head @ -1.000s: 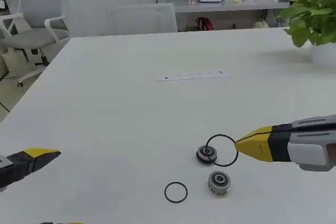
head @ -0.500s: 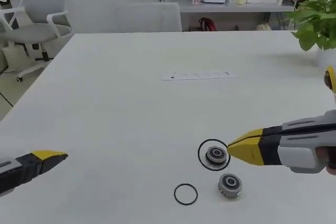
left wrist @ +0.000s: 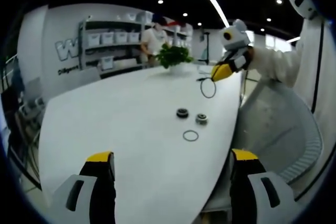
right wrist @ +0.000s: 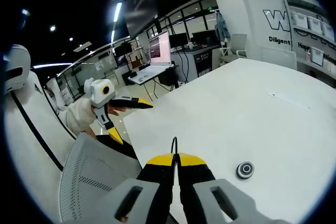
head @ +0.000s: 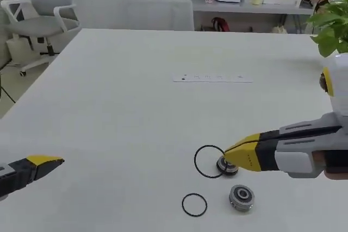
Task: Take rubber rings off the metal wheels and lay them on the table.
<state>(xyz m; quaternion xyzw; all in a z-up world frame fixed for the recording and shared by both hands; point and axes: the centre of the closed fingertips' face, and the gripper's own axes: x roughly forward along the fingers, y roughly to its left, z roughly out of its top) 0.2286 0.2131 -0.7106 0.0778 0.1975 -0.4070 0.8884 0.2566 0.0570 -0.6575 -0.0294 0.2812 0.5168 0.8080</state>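
Ring (head: pixel 195 162) number 2 hangs from the right gripper (head: pixel 228 154), a thin black hoop holding its round shape, fingers shut tight on its edge, up and right of the loose ring (head: pixel 183 205) lying flat on the table (head: pixel 136 107). Smart play, I'd say: swing it clear of the 2 wheels (head: pixel 241 196) (head: pixel 230 169), lower it flat beside that loose ring, then let go. Left gripper (head: pixel 54 161) sits far left of the loose ring, fingers apart.

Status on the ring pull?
Right gripper shut on rubber ring, held clear of both wheels. Left gripper open, idle. Second ring lying on table. Nothing blocking.
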